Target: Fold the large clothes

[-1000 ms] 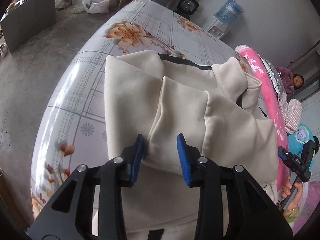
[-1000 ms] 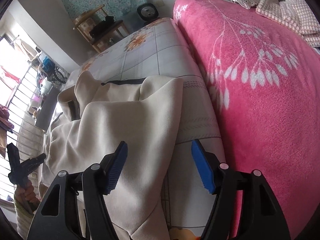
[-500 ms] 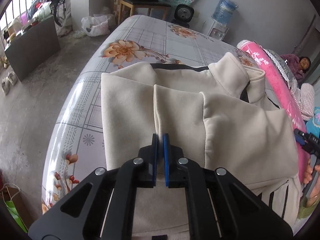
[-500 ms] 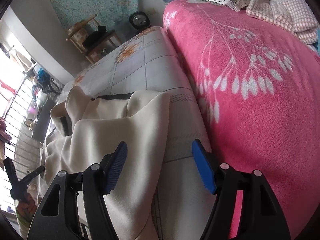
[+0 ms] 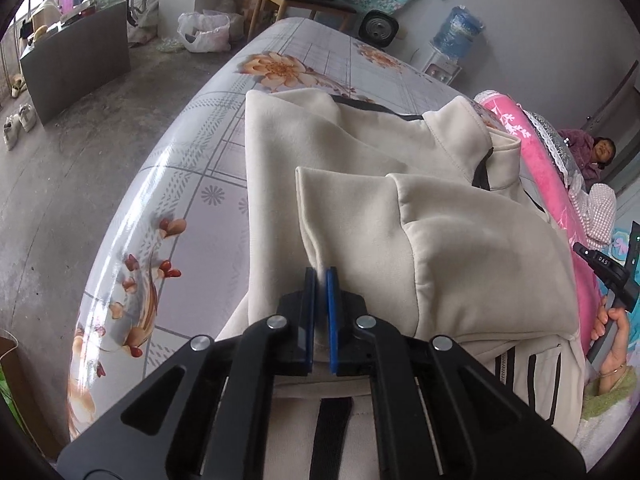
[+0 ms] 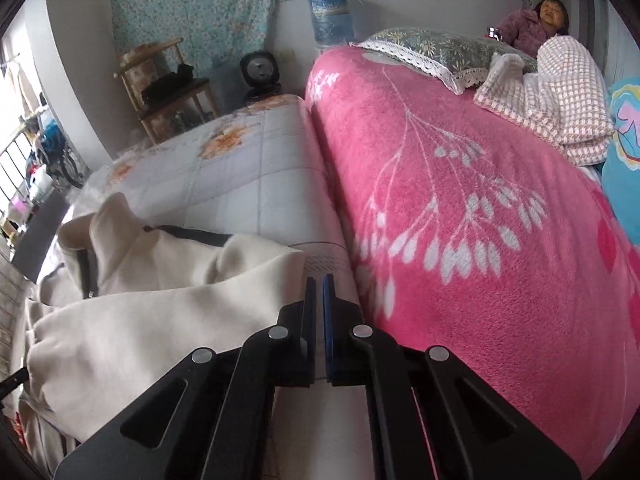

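A large cream jacket (image 5: pixel 400 208) with black zip and stripes lies on the floral table cover (image 5: pixel 192 184), its sleeves folded across the body. My left gripper (image 5: pixel 320 276) is shut on the edge of a folded cream sleeve. In the right wrist view the same jacket (image 6: pixel 152 304) lies left of my right gripper (image 6: pixel 319 282), whose jaws are closed beside the garment's right edge; no cloth shows between the pads. The right gripper also shows in the left wrist view (image 5: pixel 612 276), held in a hand.
A pink blanket (image 6: pixel 480 216) covers the bed right of the table, with a pillow (image 6: pixel 436 52) and checked cloth (image 6: pixel 560 96). A person (image 6: pixel 536 20) sits at the far end. A chair (image 6: pixel 168 88), fan (image 6: pixel 260 72) and water bottle (image 6: pixel 330 16) stand beyond the table.
My left gripper closed on the sleeve edge and has lifted it slightly. My right gripper went from wide open to shut and moved right, off the jacket's edge.
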Tool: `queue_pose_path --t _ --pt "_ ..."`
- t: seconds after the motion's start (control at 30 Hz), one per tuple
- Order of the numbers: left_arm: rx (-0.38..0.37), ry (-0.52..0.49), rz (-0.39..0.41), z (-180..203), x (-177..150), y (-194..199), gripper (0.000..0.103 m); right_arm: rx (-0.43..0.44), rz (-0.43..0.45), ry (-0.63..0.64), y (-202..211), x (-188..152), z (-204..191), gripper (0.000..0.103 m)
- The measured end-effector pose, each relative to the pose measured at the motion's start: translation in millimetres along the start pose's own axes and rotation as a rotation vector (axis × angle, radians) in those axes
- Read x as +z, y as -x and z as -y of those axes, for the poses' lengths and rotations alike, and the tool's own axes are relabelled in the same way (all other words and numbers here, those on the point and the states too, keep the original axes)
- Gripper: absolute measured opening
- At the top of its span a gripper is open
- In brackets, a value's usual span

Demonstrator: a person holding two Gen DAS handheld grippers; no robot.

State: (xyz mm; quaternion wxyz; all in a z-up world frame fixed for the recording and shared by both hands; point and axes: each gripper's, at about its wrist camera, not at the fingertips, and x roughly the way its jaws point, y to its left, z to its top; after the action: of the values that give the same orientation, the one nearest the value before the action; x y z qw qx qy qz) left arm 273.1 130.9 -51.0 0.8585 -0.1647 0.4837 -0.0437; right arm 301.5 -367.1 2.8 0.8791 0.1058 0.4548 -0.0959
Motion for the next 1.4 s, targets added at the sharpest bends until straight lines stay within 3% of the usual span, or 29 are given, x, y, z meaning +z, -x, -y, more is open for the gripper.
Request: queue_pose_path --t 0.13,0.17,0.2,0.27,0.37,0.47,0.5,0.53,0.57,0.67,0.83,0.87,1.0,1.1,1.2,1.27,1.4 --pt "-0.011 0.004 0.012 -1.3 -2.3 -1.2 0.005 0.077 -0.031 0.074 34.3 -15.4 -11.8 0.006" --pt "-0.015 0.005 0.015 -2.2 -2.9 -0.9 0.005 0.107 -0.033 0.129 48.6 -24.5 -21.0 0.017" --pt "-0.021 0.006 0.017 -3.1 -3.4 -0.8 0.005 0.137 -0.037 0.195 61.6 -36.1 -30.3 0.043" --pt "-0.028 0.010 0.016 -3.7 -2.5 -1.1 0.005 0.164 -0.056 0.376 81.5 -66.6 -53.4 0.063" --pt "-0.042 0.022 0.004 -6.3 -1.4 -1.0 0.005 0.050 -0.115 0.635 86.8 -112.7 -80.7 0.063" --pt "-0.060 0.049 -0.009 -9.4 1.1 -1.5 0.005 -0.061 -0.176 0.763 72.1 -141.1 -89.2 0.061" --pt "-0.062 0.056 -0.012 -9.9 1.9 -1.8 0.005 -0.084 -0.175 0.776 70.5 -143.7 -89.8 0.034" --pt "-0.057 0.052 -0.012 -9.1 2.5 -1.7 0.005 -0.150 -0.152 0.772 71.5 -141.6 -89.0 0.015" --pt "-0.053 0.048 -0.010 -8.4 2.6 -1.4 0.005 -0.175 -0.132 0.739 76.5 -137.3 -85.3 0.007" --pt "-0.044 0.037 -0.009 -6.1 1.9 -1.7 0.006 -0.163 -0.086 0.645 93.6 -127.6 -73.5 0.007" --pt "-0.044 0.026 -0.006 -3.7 2.2 -2.6 0.007 -0.169 -0.141 0.603 72.1 -133.3 -54.6 0.007" --pt "-0.038 0.020 -0.005 -3.7 2.4 -1.8 0.009 -0.162 -0.132 0.595 75.6 -132.4 -53.2 0.008" --pt "-0.033 0.013 0.042 -8.6 2.3 14.3 0.014 -0.142 -0.139 0.595 94.5 -130.6 -43.0 0.056" --pt "-0.014 -0.004 0.101 -10.7 2.4 33.2 0.014 -0.064 -0.119 0.560 119.5 -125.5 -29.6 0.064" --pt "-0.009 -0.056 0.138 -0.2 4.3 47.3 0.014 0.121 -0.054 0.427 144.4 -106.2 -19.9 0.065" --pt "-0.029 -0.107 0.127 17.6 7.3 44.9 0.015 0.232 -0.023 0.342 142.8 -89.3 -24.9 0.065" --pt "-0.066 -0.166 0.037 53.3 10.3 14.1 0.021 0.305 0.007 0.314 108.5 -66.3 -67.0 0.065"
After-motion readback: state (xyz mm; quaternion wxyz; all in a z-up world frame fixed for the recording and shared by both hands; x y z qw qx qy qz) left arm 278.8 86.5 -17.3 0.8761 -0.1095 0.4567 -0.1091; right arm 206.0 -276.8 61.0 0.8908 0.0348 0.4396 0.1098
